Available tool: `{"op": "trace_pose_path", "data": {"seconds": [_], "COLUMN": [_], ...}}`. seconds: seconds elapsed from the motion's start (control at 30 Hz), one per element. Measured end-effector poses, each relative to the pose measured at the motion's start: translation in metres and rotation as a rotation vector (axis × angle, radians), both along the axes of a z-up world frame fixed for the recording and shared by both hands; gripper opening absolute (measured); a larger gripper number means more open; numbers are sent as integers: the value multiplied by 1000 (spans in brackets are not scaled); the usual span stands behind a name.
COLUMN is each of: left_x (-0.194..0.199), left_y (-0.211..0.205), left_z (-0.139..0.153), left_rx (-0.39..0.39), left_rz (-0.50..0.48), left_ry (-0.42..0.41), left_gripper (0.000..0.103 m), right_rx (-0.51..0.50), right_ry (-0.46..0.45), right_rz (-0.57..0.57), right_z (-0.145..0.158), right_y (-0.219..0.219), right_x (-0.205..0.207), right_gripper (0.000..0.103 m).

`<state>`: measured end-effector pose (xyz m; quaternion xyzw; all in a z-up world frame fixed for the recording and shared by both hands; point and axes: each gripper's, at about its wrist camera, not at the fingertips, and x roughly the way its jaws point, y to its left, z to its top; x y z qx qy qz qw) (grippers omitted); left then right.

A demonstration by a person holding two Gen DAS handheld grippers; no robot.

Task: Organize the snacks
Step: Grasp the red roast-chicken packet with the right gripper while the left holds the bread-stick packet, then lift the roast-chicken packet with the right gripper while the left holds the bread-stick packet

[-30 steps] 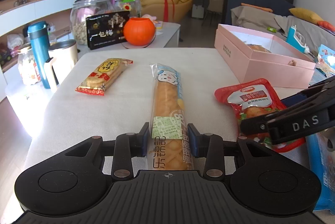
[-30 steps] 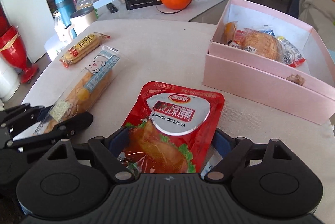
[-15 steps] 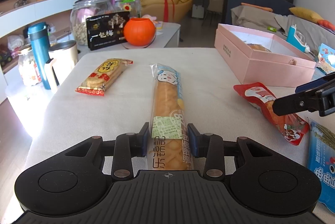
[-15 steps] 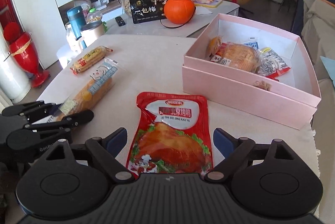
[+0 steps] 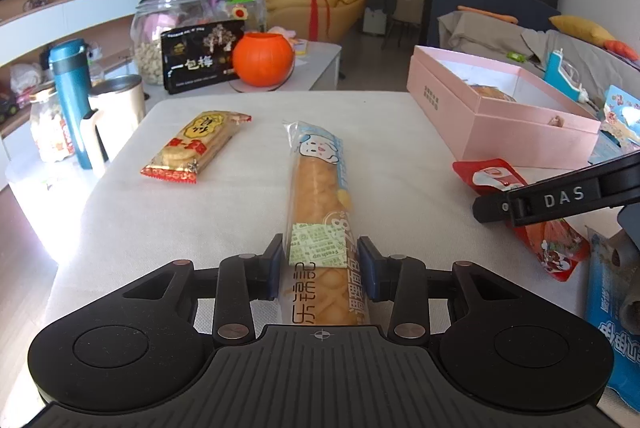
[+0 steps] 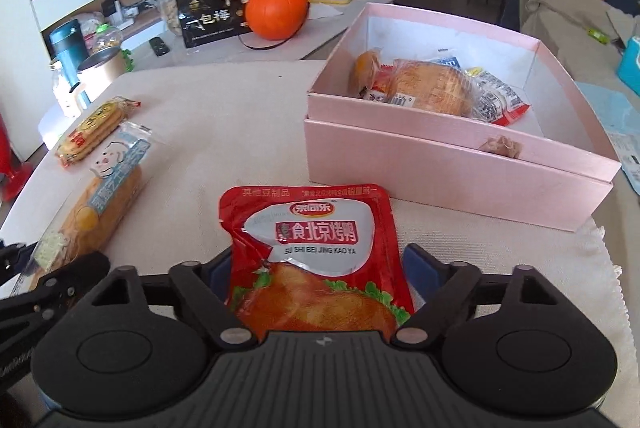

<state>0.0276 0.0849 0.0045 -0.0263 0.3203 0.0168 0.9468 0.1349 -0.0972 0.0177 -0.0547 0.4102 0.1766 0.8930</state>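
My left gripper [image 5: 320, 264] is shut on the near end of a long bread stick packet [image 5: 318, 184], which lies on the white table; the packet also shows in the right wrist view [image 6: 106, 206]. My right gripper [image 6: 318, 270] is open around a red roast-duck pouch [image 6: 312, 248]; its left pad touches the pouch edge and the right pad stands apart. The pouch also shows in the left wrist view [image 5: 496, 176]. An open pink box [image 6: 460, 164] with several snacks inside stands just beyond the pouch. A yellow cracker packet [image 5: 196, 146] lies at the far left.
A blue snack bag [image 5: 612, 312] lies at the right front edge. An orange pumpkin bowl [image 5: 263, 58], a black box [image 5: 202, 58], a glass jar [image 5: 160, 28], a blue flask [image 5: 70, 100] and a metal mug [image 5: 116, 108] stand beyond the table's far left.
My right gripper pulled back and opened, then came forward and lower again over the red pouch with the jaws narrower. The left gripper and bread stick packet have not moved.
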Motion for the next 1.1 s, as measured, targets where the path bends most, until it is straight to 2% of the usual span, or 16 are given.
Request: {"op": "trace_pose_path", "data": {"seconds": [0.13, 0.27, 0.33, 0.47, 0.6, 0.83, 1.1], "left_x": [21, 43, 56, 75, 77, 53, 38], "left_y": [-4, -1, -2, -13, -31, -36, -39], "left_z": [5, 11, 13, 15, 15, 18, 20], "left_rx": [20, -110, -130, -62, 50, 17, -3], "left_rz": [-24, -72, -76, -68, -109, -153, -169], "left_ry": [54, 111, 147, 190, 217, 246, 263], "left_gripper": [44, 44, 44, 44, 44, 39, 39], "right_rx": [46, 104, 107, 98, 129, 106, 91], "right_ry": [1, -10, -28, -71, -62, -70, -62], "right_rz": [11, -10, -14, -43, -67, -53, -42], "right_z": [2, 1, -1, -4, -5, -6, -7], "right_y": [-19, -40, -46, -54, -65, -60, -58], "right_x": [-5, -9, -12, -16, -11, -14, -12], "right_gripper": [77, 76, 76, 76, 78, 81, 85]}}
